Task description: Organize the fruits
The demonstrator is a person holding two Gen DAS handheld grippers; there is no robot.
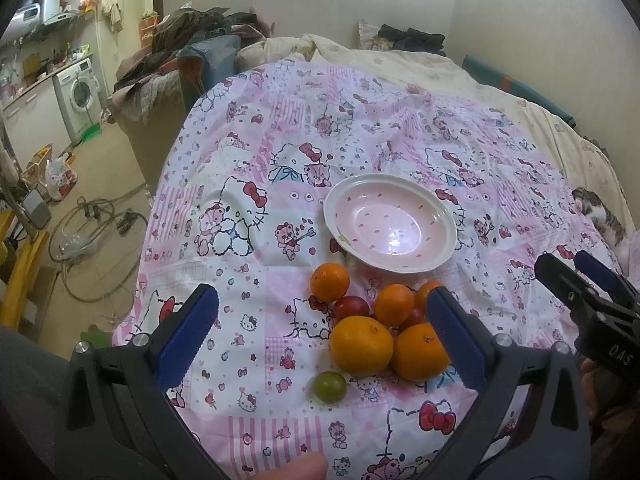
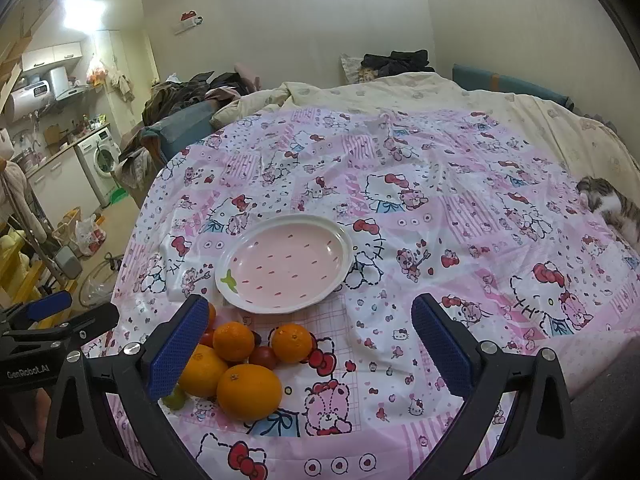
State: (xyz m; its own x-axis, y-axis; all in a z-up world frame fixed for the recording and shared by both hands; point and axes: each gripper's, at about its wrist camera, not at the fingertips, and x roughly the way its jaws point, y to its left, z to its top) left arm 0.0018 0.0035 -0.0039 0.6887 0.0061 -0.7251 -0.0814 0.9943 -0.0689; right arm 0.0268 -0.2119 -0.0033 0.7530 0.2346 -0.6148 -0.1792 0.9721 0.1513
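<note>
A pink strawberry-pattern plate (image 1: 390,222) lies empty on the Hello Kitty cloth (image 1: 248,152); it also shows in the right wrist view (image 2: 286,266). In front of it lies a cluster of several oranges (image 1: 362,346) (image 2: 249,391), small red tomatoes (image 1: 351,307) (image 2: 263,357) and one green fruit (image 1: 329,387). My left gripper (image 1: 320,344) is open and empty, jaws wide above the cluster. My right gripper (image 2: 308,348) is open and empty, with the fruit by its left finger (image 2: 176,350). The right gripper also shows at the right edge of the left wrist view (image 1: 580,284).
A tabby cat (image 2: 608,204) lies at the bed's right edge, also in the left wrist view (image 1: 600,212). Piled clothes (image 1: 192,36) sit behind the bed. To the left the floor holds hoses (image 1: 92,232), bags and a washing machine (image 1: 80,92).
</note>
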